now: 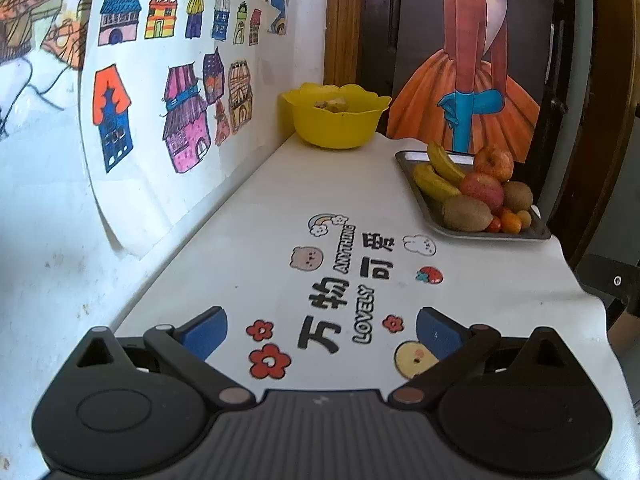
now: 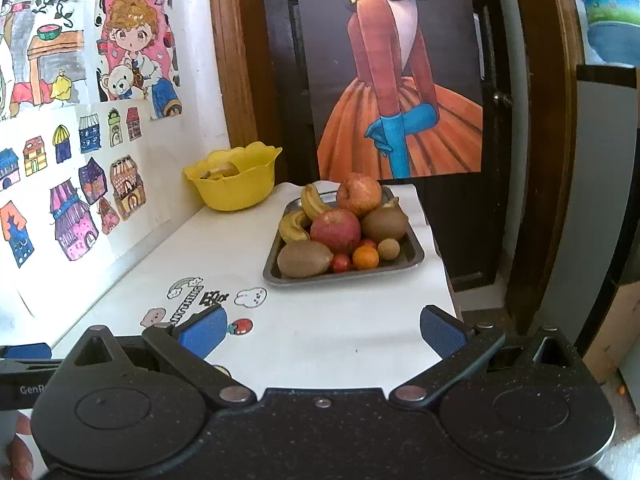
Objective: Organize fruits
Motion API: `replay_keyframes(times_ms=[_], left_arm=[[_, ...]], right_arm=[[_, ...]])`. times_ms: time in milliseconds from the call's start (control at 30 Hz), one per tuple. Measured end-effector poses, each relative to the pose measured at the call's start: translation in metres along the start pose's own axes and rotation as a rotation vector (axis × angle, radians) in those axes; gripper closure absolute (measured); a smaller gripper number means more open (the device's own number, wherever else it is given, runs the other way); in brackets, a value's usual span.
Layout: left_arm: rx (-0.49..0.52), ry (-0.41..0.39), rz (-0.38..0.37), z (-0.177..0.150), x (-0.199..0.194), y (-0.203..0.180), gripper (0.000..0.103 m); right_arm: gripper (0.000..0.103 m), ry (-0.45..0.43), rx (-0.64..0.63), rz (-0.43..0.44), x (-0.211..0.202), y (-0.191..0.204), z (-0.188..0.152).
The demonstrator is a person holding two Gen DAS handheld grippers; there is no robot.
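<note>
Fruits [image 2: 338, 236] being carried heaped in metal tray [image 2: 416, 258] at tabletop's [image 2: 320, 340] far right edge: apples, bananas, kiwis, small orange and red pieces up front. Yellow bowl [image 2: 240, 194] being kept at far left corner, against wall. Left gripper [image 1: 322, 330] being held released over near tabletop, nothing grasped. Right gripper [image 2: 322, 330] likewise being held spread wide, empty, well short of tray.

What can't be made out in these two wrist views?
- Contents of the yellow scalloped plastic bowl: both views, mostly hidden by its rim; only pale lumps show.
- Floor of the grey metal tray: both views, covered by piled fruit.
- Small tan round fruit: right view, too small to identify.
- Left claw in right view: cut off by the left edge.
</note>
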State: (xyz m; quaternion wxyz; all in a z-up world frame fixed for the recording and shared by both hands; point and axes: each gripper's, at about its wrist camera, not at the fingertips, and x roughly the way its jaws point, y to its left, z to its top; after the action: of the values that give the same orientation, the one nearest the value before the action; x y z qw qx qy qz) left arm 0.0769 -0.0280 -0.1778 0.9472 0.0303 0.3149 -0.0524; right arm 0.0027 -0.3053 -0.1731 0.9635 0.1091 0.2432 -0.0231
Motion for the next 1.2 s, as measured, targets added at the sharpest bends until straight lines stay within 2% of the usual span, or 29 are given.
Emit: replay_keyframes(times_ms=[133, 433, 1200], left_arm=[[0.001, -0.009, 0.006, -0.008, -0.001, 0.007, 0.0], [0.018, 0.024, 0.009, -0.027, 0.001, 0.011, 0.001], [0.014, 0.021, 0.01, -0.033, 0.001, 0.008, 0.001]], right_arm=[[0.001, 0.002, 0.021, -0.021, -0.003, 0.003, -0.011], [0.001, 0.047, 0.022, -0.034, 0.0, 0.009, -0.036], [0.001, 0.029, 0.016, -0.05, 0.003, 0.011, -0.039]])
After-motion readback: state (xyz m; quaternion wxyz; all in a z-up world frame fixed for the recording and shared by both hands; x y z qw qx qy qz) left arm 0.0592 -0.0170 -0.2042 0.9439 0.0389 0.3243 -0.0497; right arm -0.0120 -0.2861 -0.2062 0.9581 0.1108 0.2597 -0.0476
